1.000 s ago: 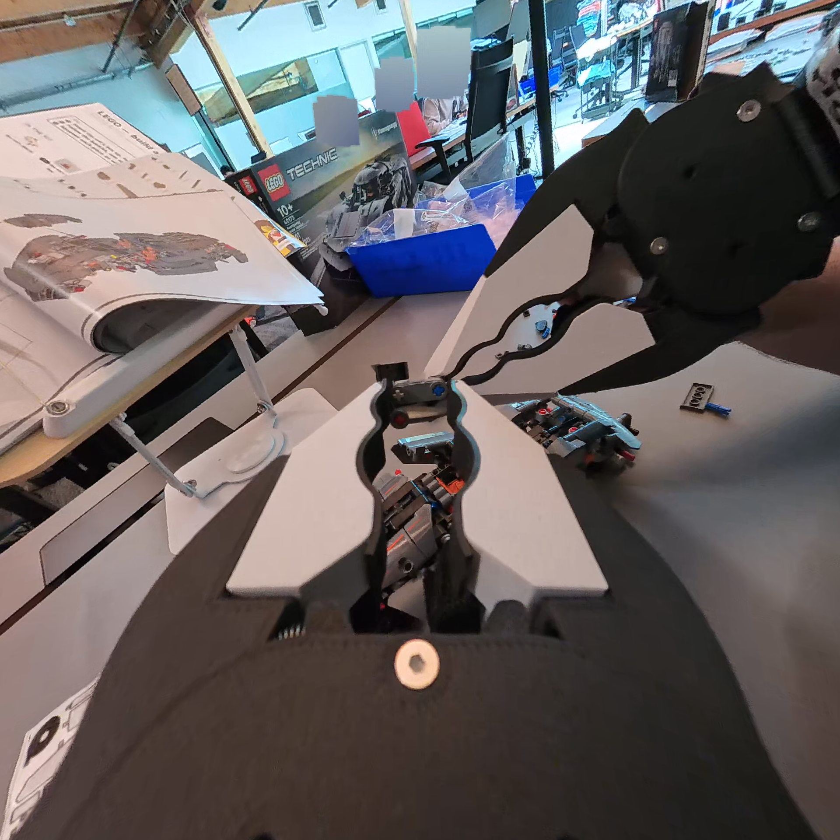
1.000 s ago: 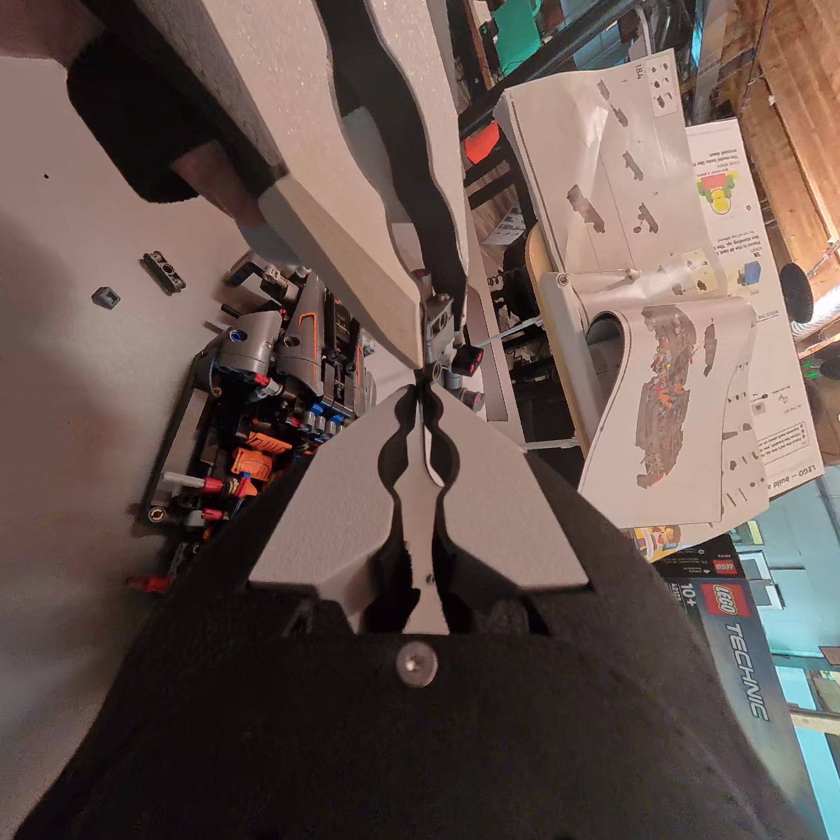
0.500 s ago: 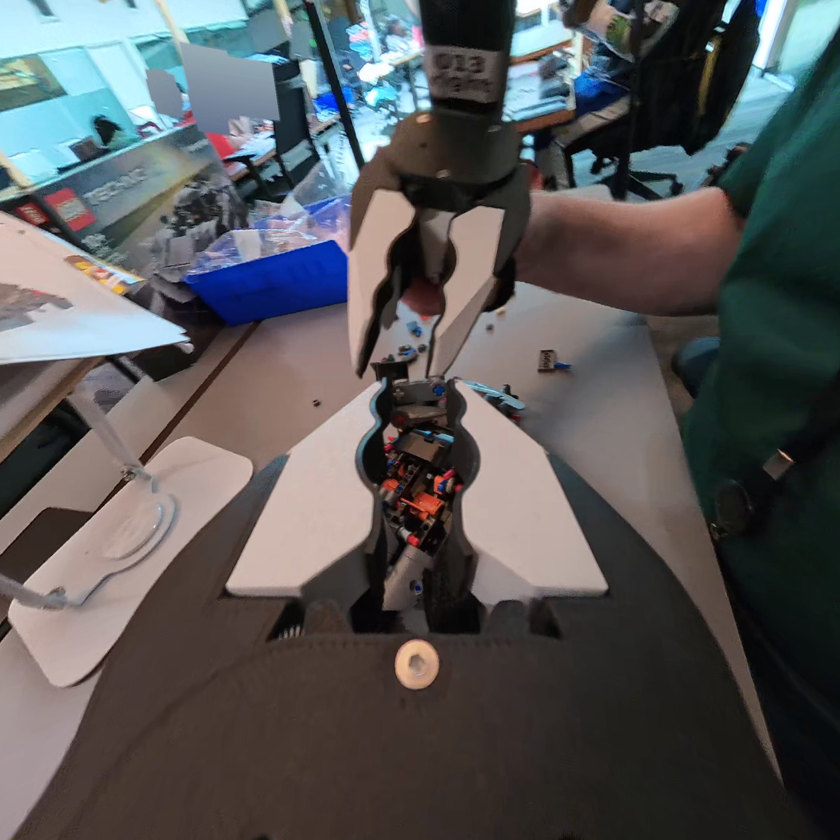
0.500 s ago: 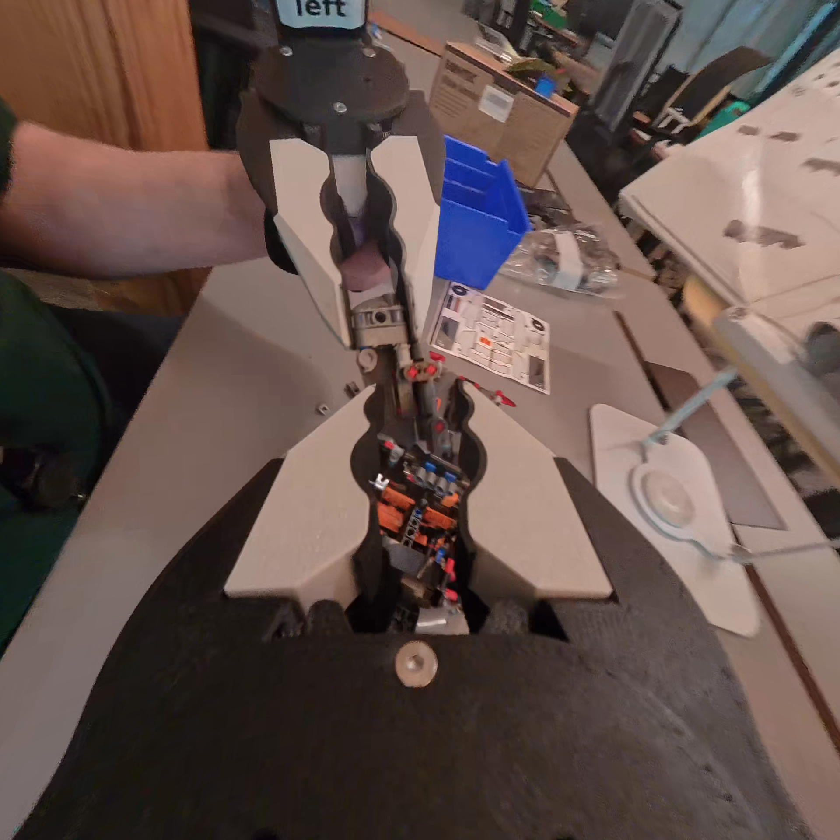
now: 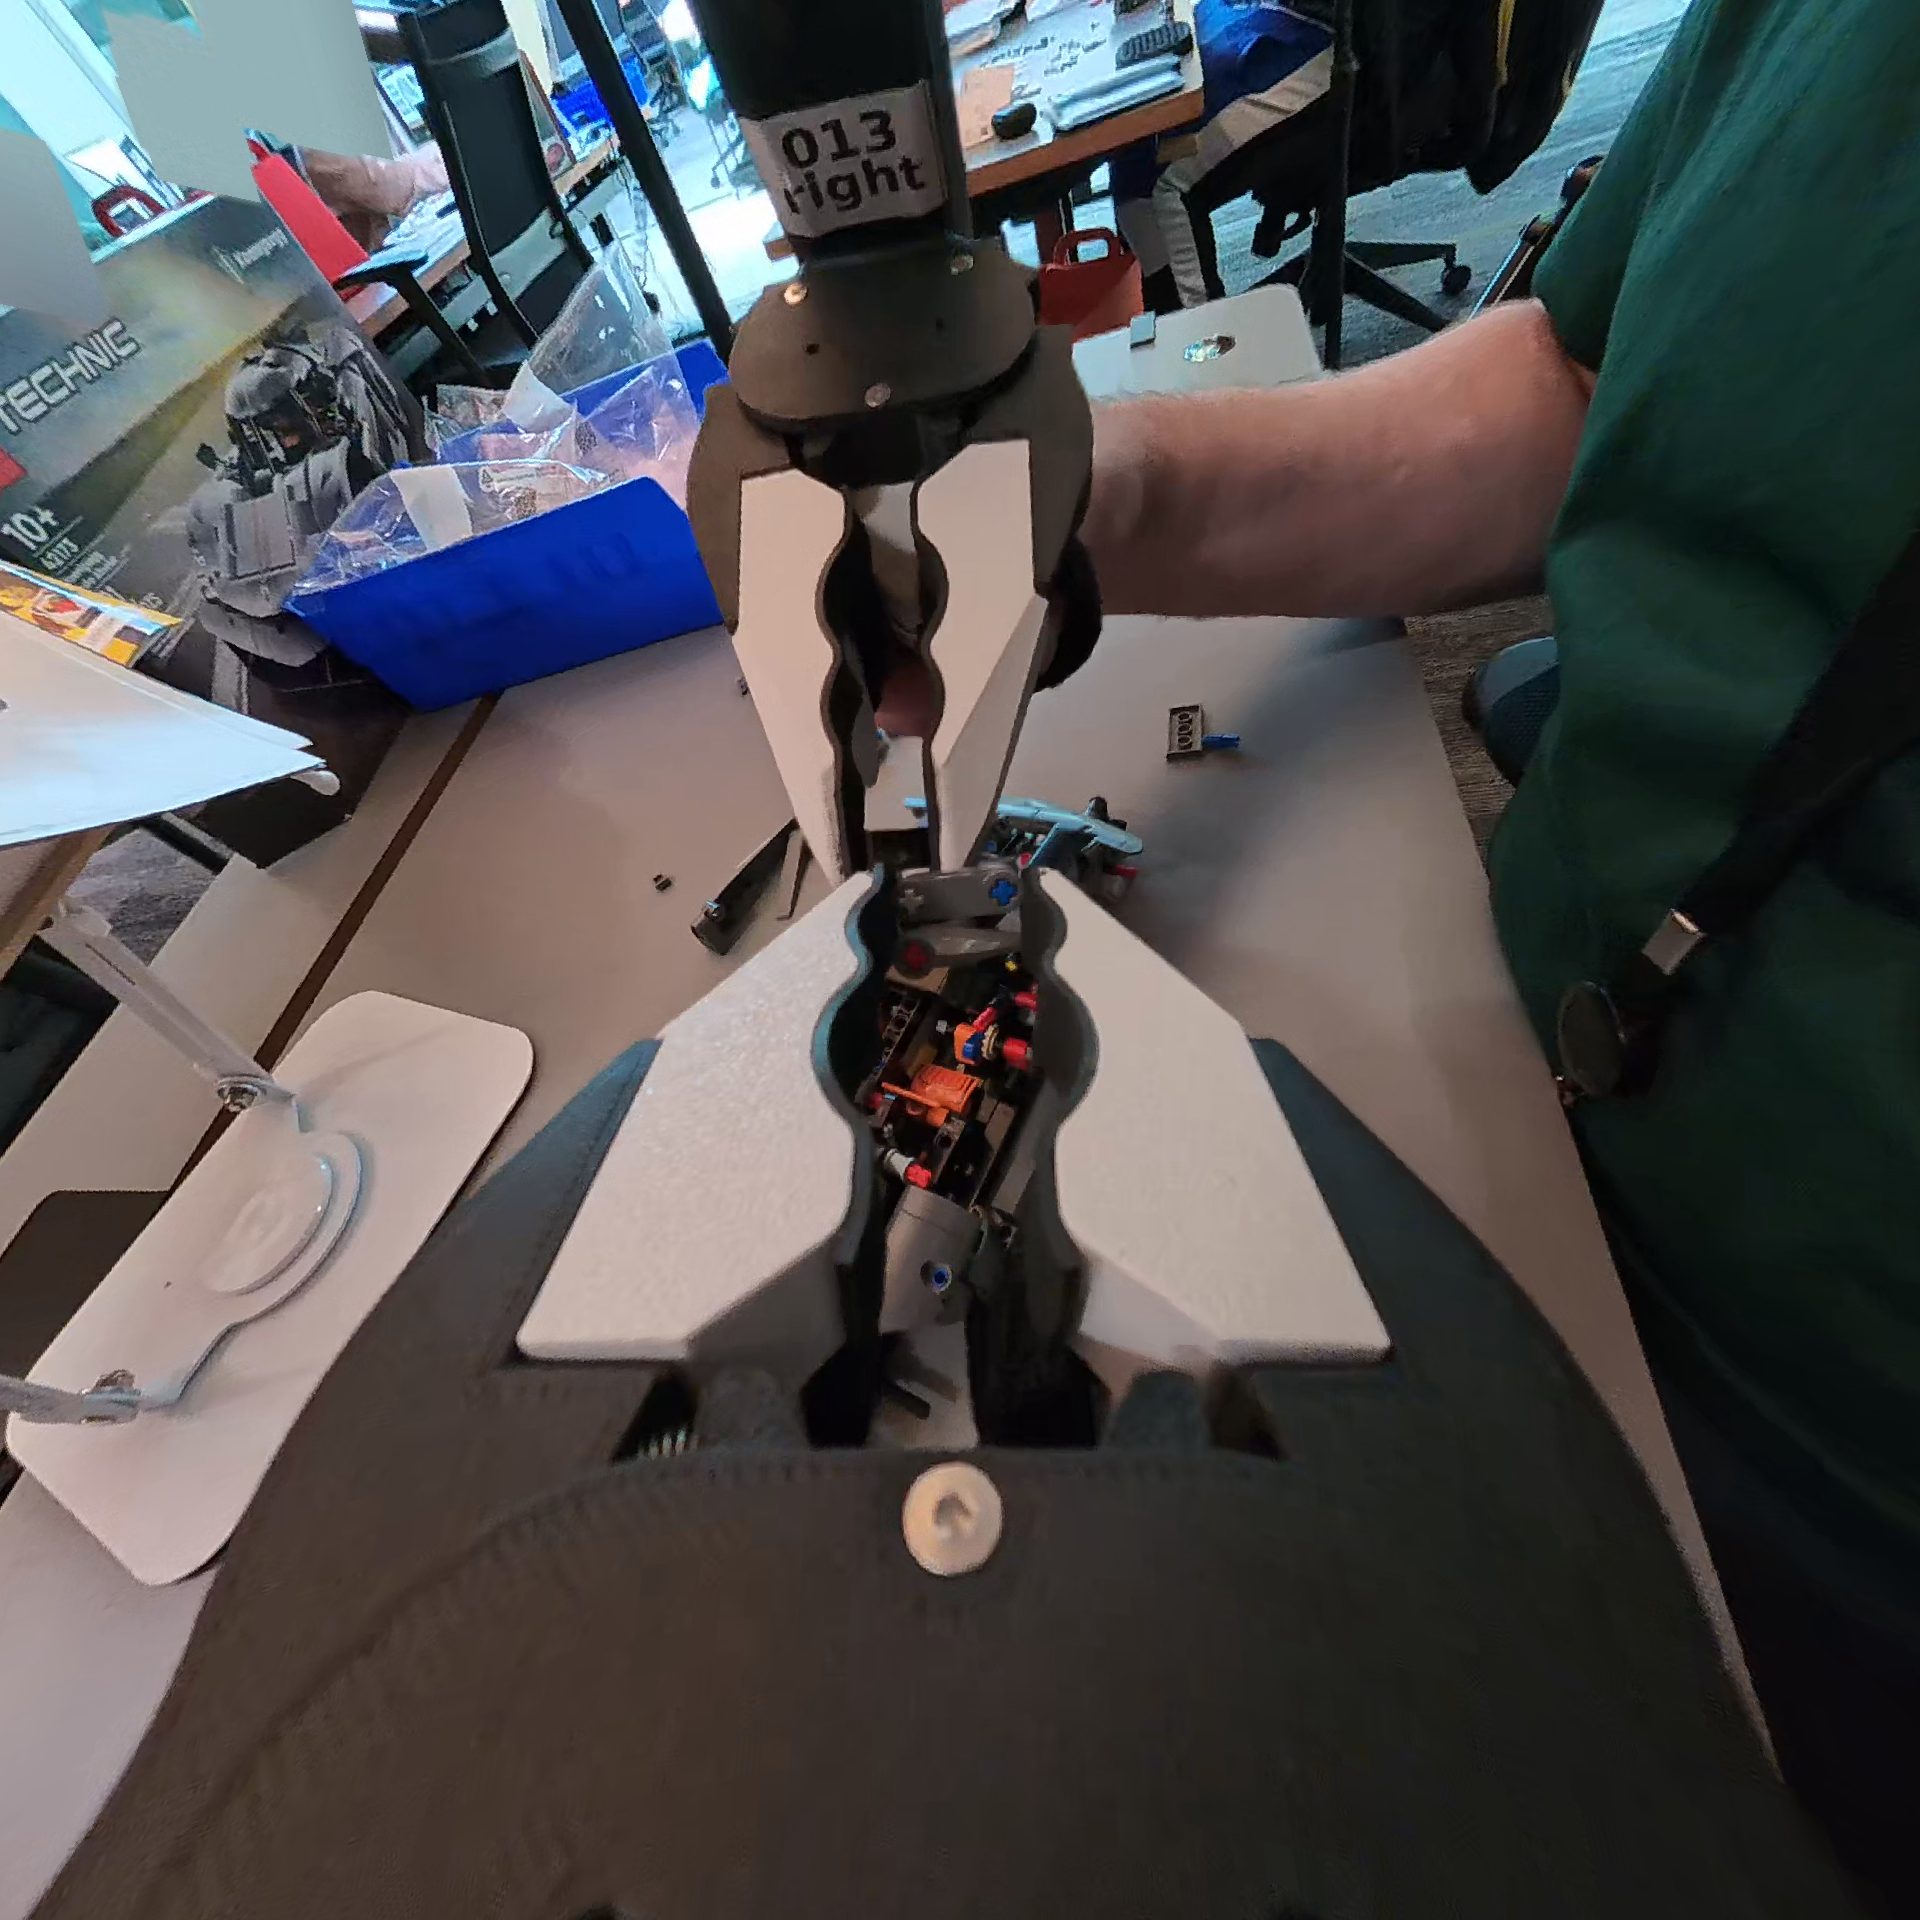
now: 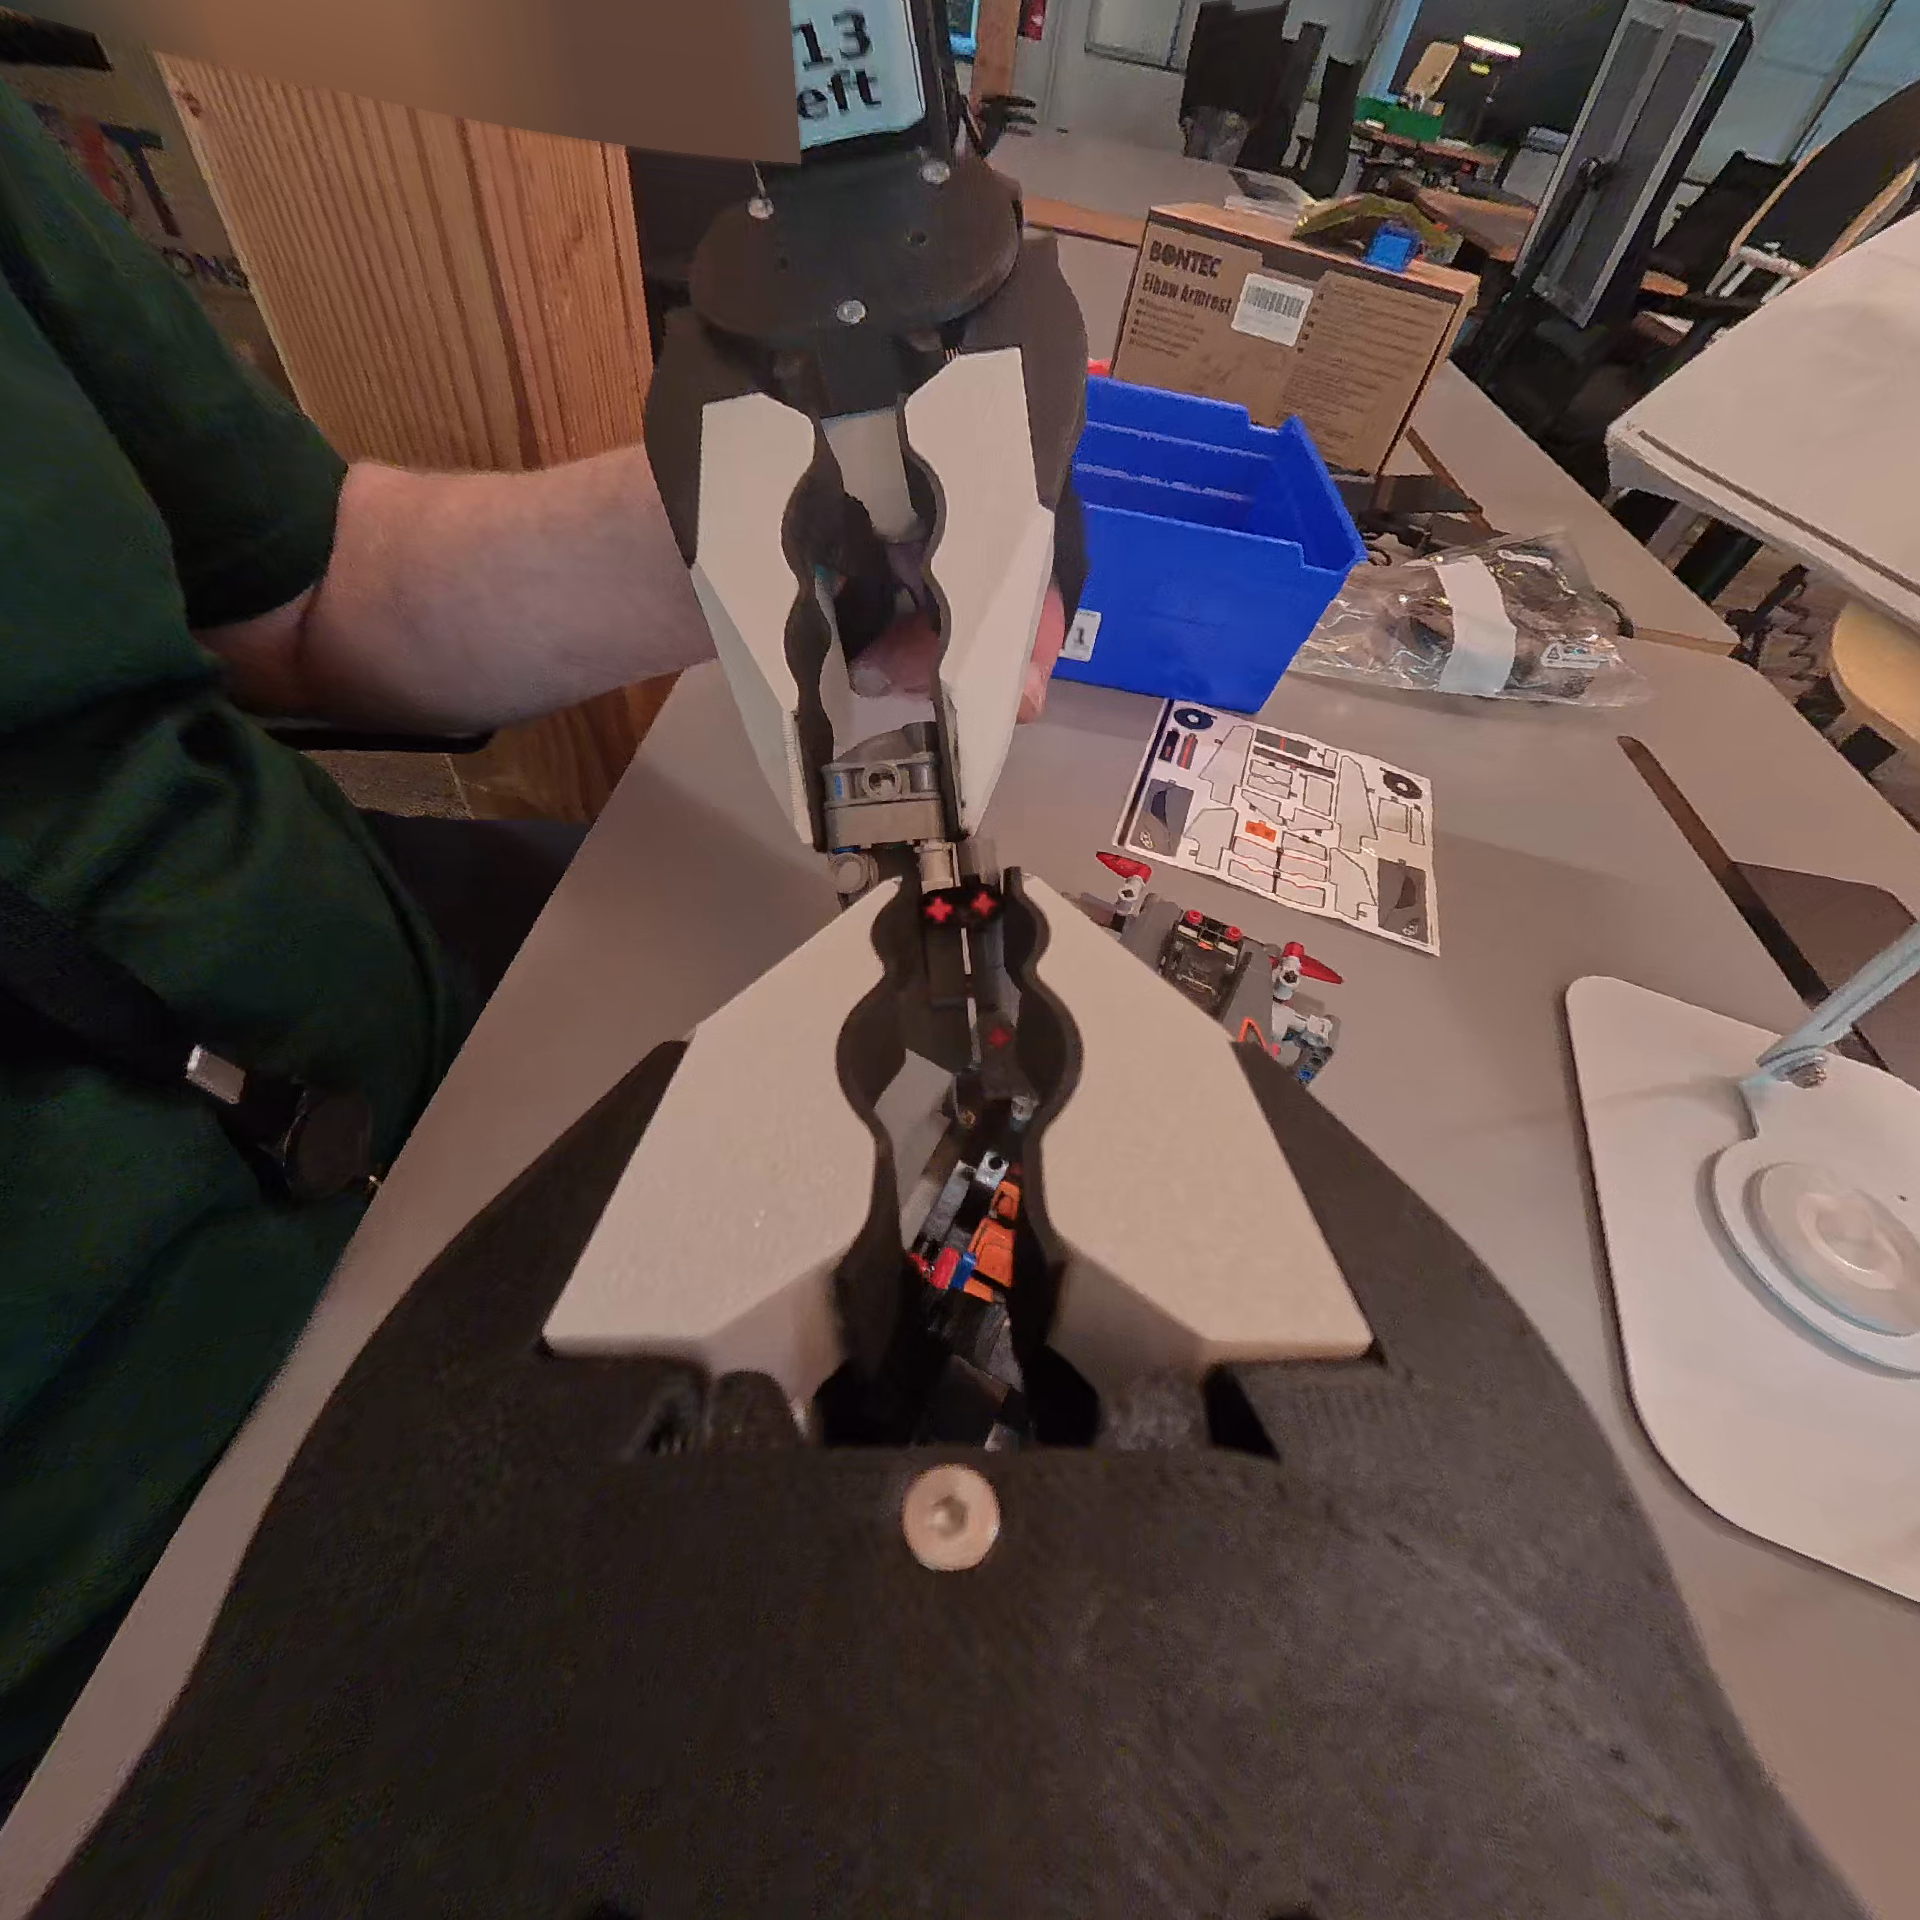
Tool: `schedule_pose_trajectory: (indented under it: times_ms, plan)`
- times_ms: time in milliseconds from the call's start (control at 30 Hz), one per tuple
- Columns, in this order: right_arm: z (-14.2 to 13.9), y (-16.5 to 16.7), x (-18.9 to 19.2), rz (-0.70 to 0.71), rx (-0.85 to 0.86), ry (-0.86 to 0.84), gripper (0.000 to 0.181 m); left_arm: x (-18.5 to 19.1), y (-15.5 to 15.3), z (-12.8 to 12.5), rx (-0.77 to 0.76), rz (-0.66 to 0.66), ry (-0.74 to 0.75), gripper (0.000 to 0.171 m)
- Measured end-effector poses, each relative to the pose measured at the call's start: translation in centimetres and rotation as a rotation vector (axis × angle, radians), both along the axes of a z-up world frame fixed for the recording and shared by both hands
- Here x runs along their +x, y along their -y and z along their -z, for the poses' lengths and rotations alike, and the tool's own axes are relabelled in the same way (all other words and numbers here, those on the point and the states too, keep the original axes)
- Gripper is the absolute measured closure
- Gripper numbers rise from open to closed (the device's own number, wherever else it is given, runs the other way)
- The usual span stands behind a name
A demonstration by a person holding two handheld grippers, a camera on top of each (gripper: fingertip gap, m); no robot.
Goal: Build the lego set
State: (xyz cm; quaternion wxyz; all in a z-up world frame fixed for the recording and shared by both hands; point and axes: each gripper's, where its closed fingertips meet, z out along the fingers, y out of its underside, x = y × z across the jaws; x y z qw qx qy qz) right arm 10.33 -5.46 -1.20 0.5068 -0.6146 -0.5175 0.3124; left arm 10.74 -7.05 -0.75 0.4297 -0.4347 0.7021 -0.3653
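Gripping grey lego piece (image 6: 883,800), left gripper (image 5: 951,883) facing right gripper (image 6: 961,888).

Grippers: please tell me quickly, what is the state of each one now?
Left gripper: shut on the grey lego piece.
Right gripper: open a little, tips at that piece, holding nothing visible.

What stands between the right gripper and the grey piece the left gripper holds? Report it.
Nothing visible. The right gripper is tip to tip with the left gripper, which clamps the grey Technic piece. Only a black part with red axle ends, right beside that piece, sits between the right fingertips.
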Motion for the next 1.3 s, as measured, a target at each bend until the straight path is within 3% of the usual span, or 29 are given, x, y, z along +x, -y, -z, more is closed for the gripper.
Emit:
schedule_pose_trajectory:
  times_ms: [400,833,1300]
  plan:
    - [-0.2,-0.6,-0.7,0.059,-0.023,-0.058,0.169,-0.4,-0.6,-0.2,-0.027,-0.090,0.048,0.149]
    - [0.9,1.0,-1.5,-0.049,-0.033,-0.026,0.169,-1.6,0.8,1.2,0.020,-0.011,-0.074,0.150]
    - [-0.4,1.2,-1.6,-0.080,-0.040,-0.126,0.169,-1.9,1.0,0.0,-0.154,0.065,0.053,0.149]
